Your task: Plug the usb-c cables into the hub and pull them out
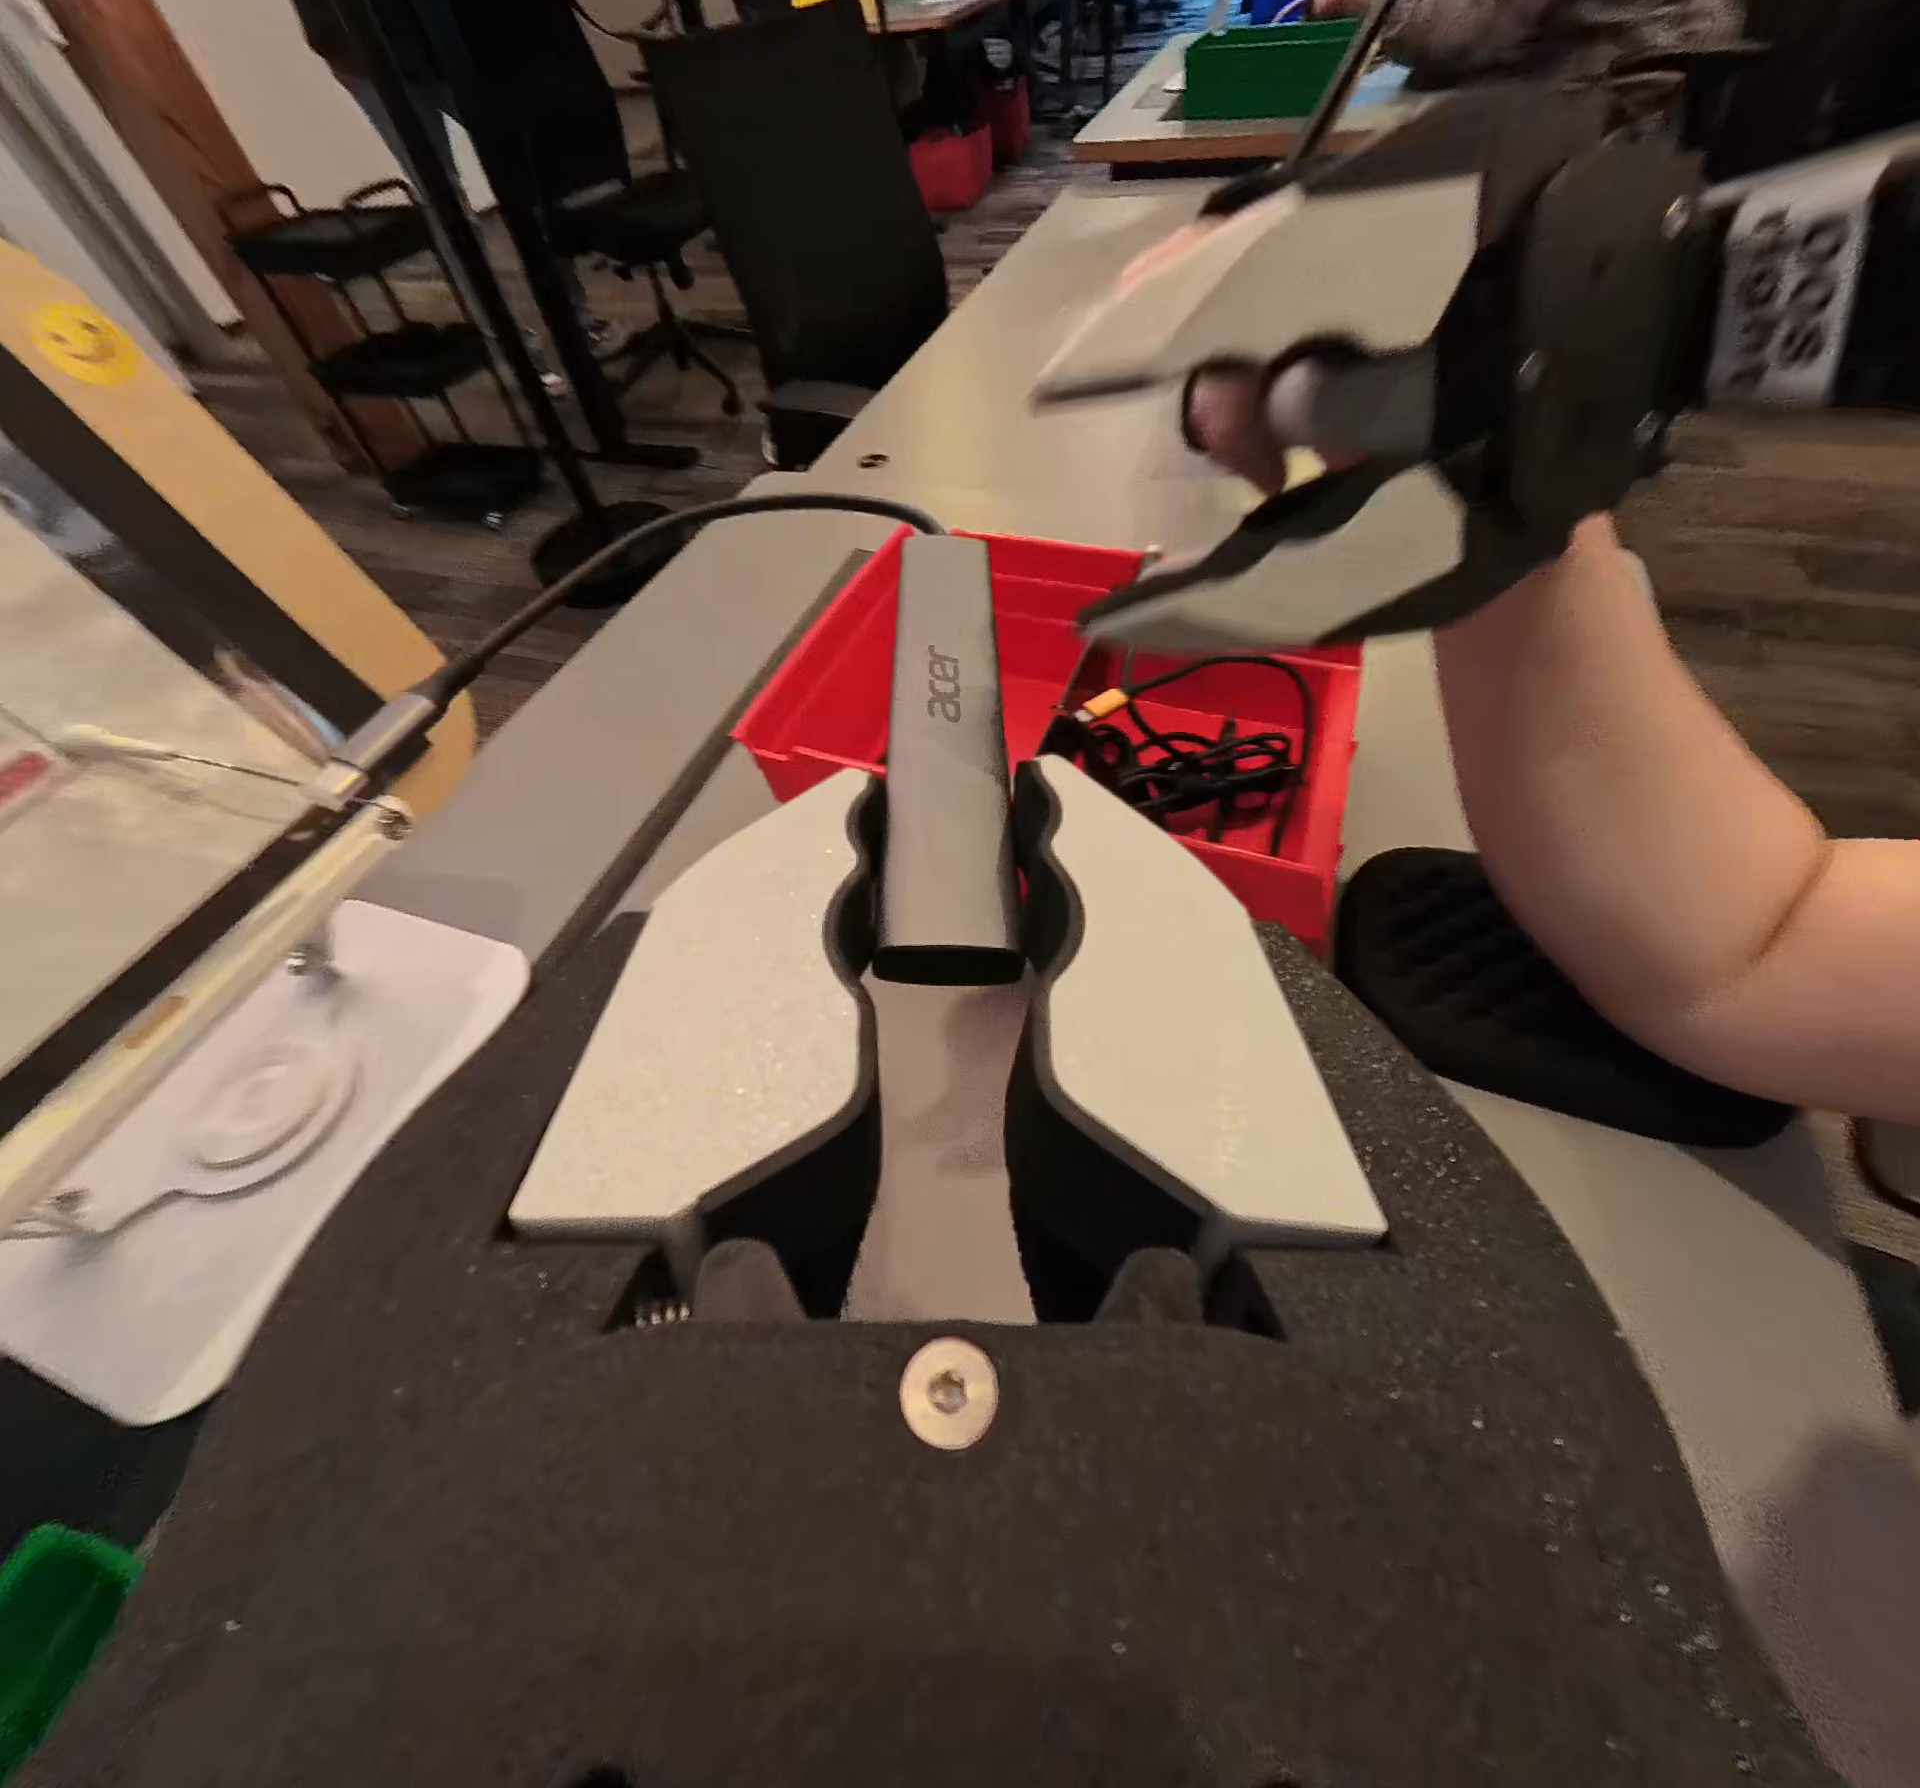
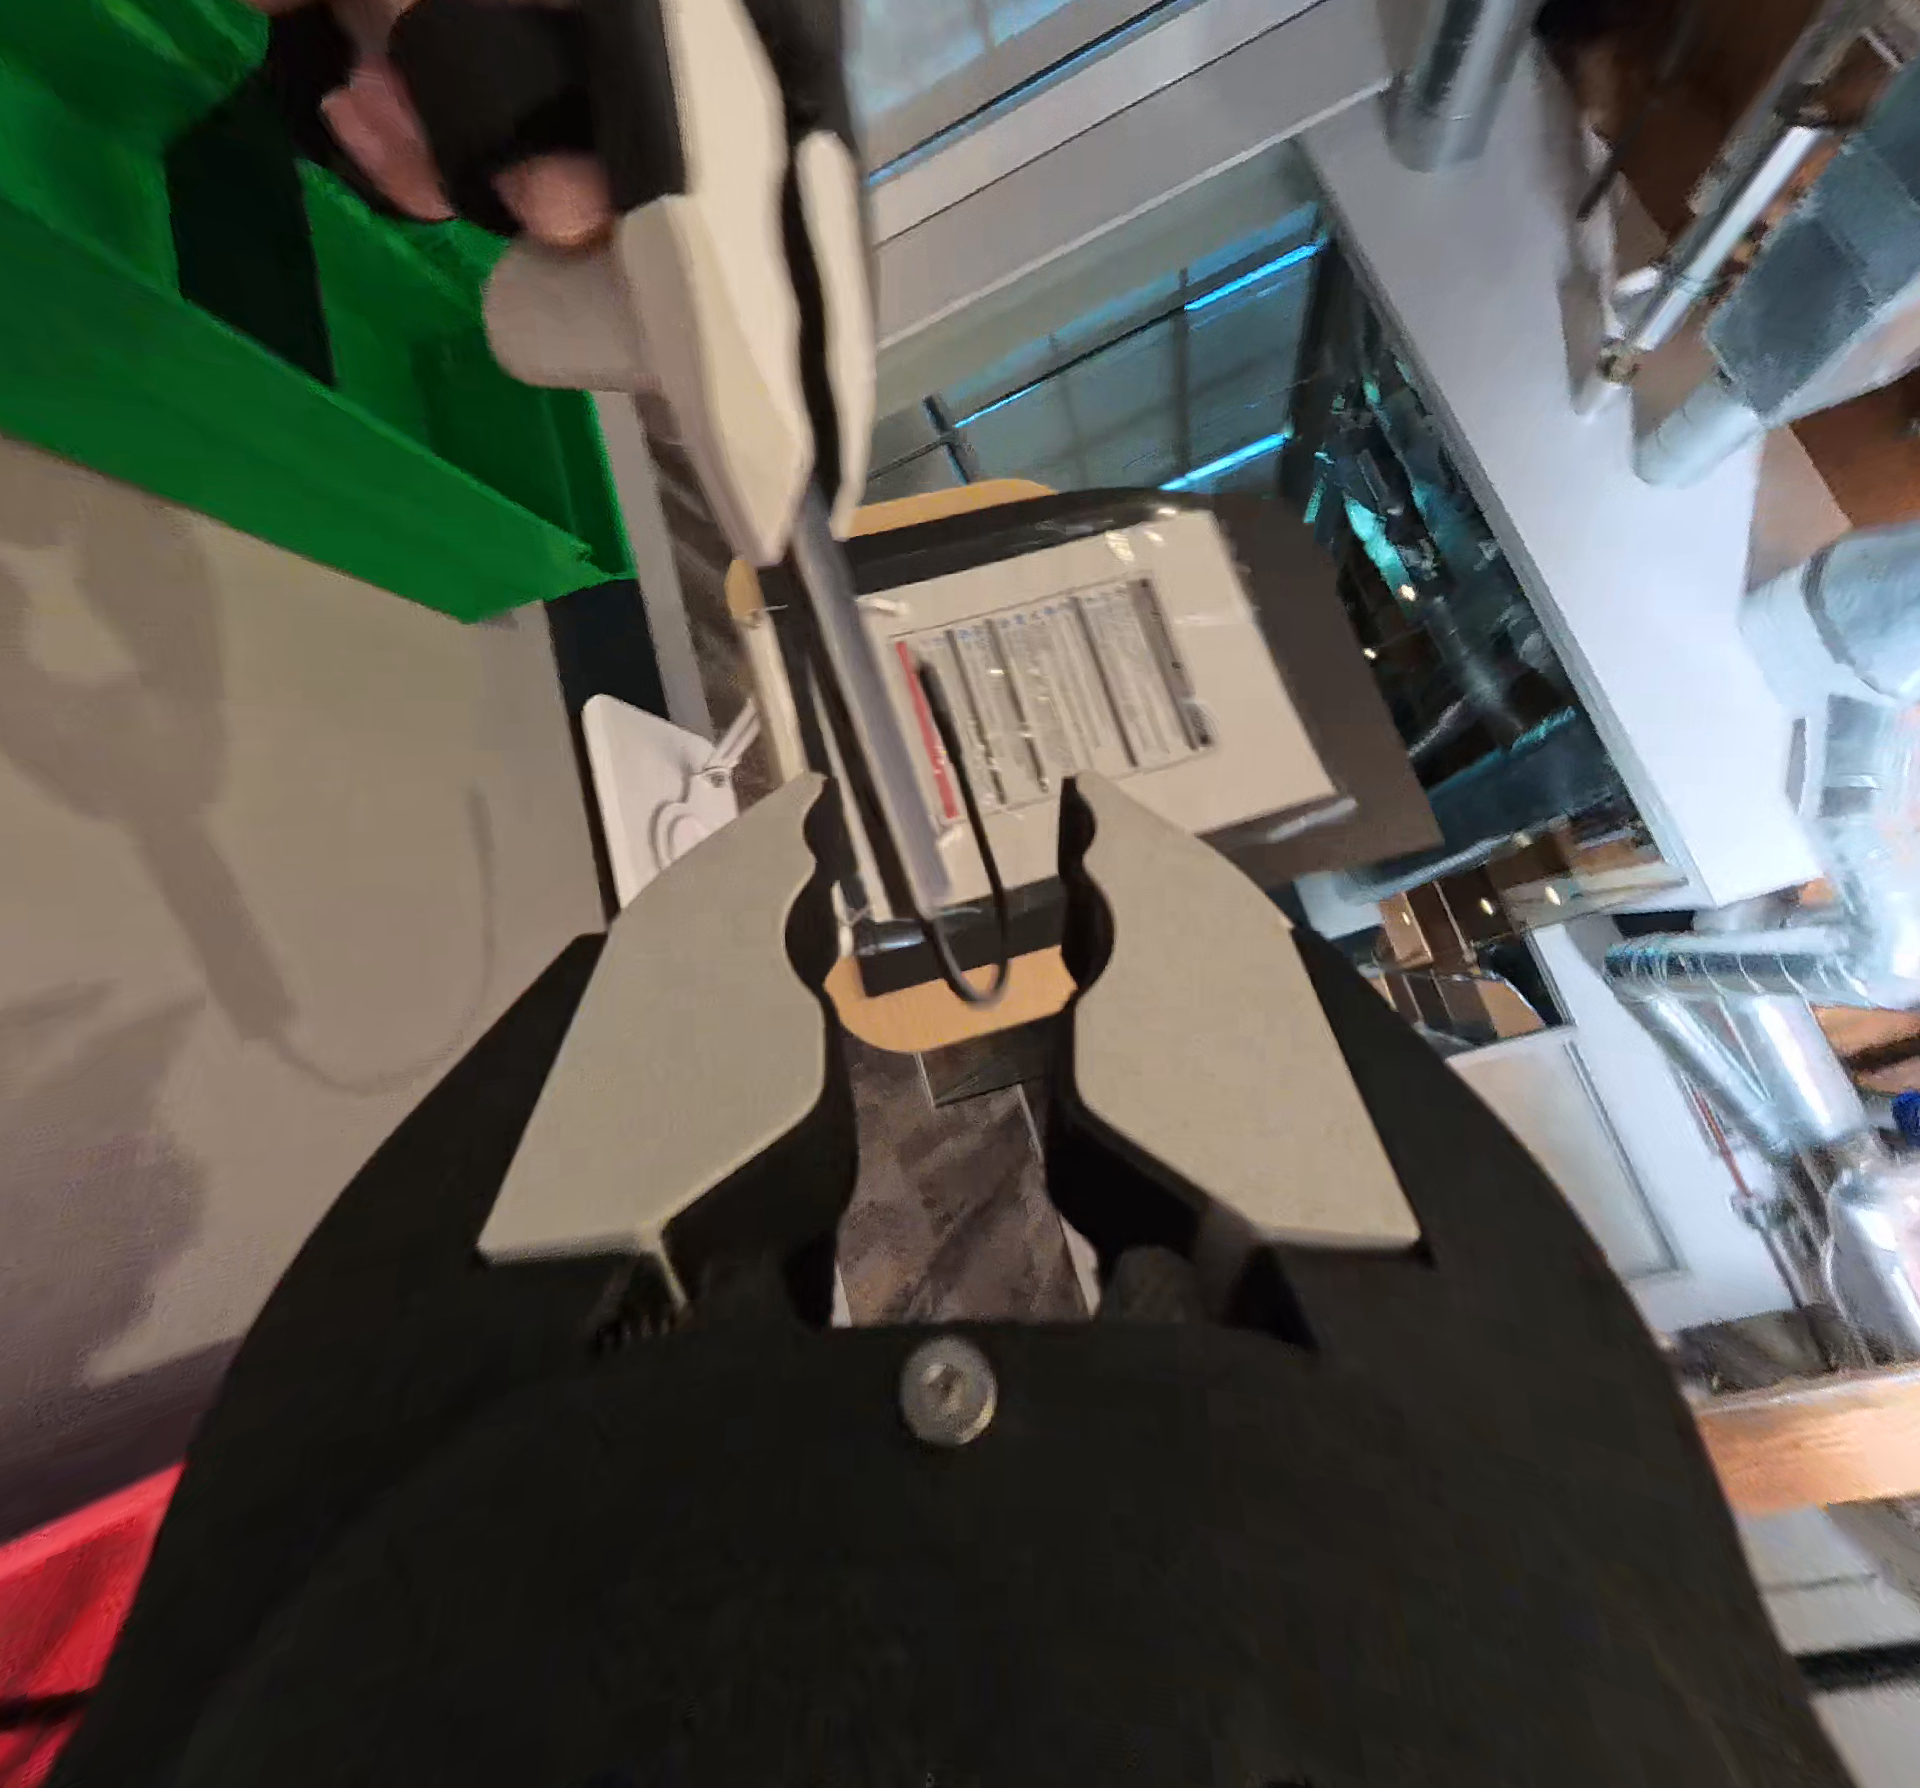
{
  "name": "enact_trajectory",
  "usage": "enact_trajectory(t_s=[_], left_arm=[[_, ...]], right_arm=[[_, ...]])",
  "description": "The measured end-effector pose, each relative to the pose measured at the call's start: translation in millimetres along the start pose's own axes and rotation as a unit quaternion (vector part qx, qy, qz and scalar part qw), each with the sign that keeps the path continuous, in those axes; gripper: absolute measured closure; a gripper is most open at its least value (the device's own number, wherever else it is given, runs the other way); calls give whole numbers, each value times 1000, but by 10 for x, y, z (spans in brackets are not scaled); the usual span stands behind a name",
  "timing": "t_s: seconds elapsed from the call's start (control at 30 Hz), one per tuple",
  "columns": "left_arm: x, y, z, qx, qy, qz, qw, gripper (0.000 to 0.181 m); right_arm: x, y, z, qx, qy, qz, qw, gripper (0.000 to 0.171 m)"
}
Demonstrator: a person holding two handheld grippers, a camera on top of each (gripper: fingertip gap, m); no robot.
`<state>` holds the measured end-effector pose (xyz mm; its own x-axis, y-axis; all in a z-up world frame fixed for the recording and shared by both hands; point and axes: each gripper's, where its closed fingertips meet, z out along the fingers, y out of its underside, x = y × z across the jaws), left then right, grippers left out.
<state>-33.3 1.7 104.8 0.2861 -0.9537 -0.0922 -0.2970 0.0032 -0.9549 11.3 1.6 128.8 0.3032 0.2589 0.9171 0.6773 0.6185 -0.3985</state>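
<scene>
My left gripper [image 1: 948, 782] is shut on a dark grey hub [image 1: 945, 699] and holds it lengthwise, pointing forward above the table. The hub's own black cable [image 1: 623, 554] curves left from its far end to a grey plug [image 1: 395, 730]. Loose black USB-C cables [image 1: 1195, 751] lie tangled in a red bin [image 1: 831, 699] beyond the hub. My right gripper [image 1: 1060, 502] hovers open and empty above the bin. In the right wrist view, which is rolled sideways, its jaws [image 2: 940, 793] are spread, with the left gripper [image 2: 800, 336] and the hub [image 2: 873, 730] edge-on ahead.
The grey table [image 1: 1091, 367] runs forward. A white pad [image 1: 260, 1115] with a clear stand lies at the left. A black mesh pad [image 1: 1507, 990] lies under the person's forearm [image 1: 1610, 855]. A green bin [image 2: 260, 388] stands near the left gripper.
</scene>
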Motion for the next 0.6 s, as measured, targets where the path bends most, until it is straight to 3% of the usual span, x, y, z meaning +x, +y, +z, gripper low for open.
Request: enact_trajectory(t_s=[0.07, 0.1, 0.23, 0.3, 0.33, 0.5, 0.6], left_arm=[[50, -5, 25, 3, 18, -15, 1000, 158], [75, -12, 34, 5, 27, -20, 999, 158], [73, -15, 61, 14, 32, -21, 999, 154], [-22, -9, 23, 12, 4, -21, 1000, 127], [-78, 21, -10, 1, -10, -18, 1000, 121], [-234, 81, -179, -12, -26, -32, 999, 128], [-269, 66, -223, -4, -24, -44, 999, 131]], right_arm=[[-167, 9, 185, -15, -23, -24, 999, 138], [-205, 35, 237, -25, -26, -36, 999, 150], [-229, 110, 221, -35, -49, -27, 998, 160], [-104, 380, 87, -83, -42, 6, 996, 161], [-85, 574, -25, -110, -51, 28, 992, 161], [-95, 1394, -639, -182, -68, 197, 961, 160], [-190, 1725, -734, -201, -67, 238, 948, 160]])
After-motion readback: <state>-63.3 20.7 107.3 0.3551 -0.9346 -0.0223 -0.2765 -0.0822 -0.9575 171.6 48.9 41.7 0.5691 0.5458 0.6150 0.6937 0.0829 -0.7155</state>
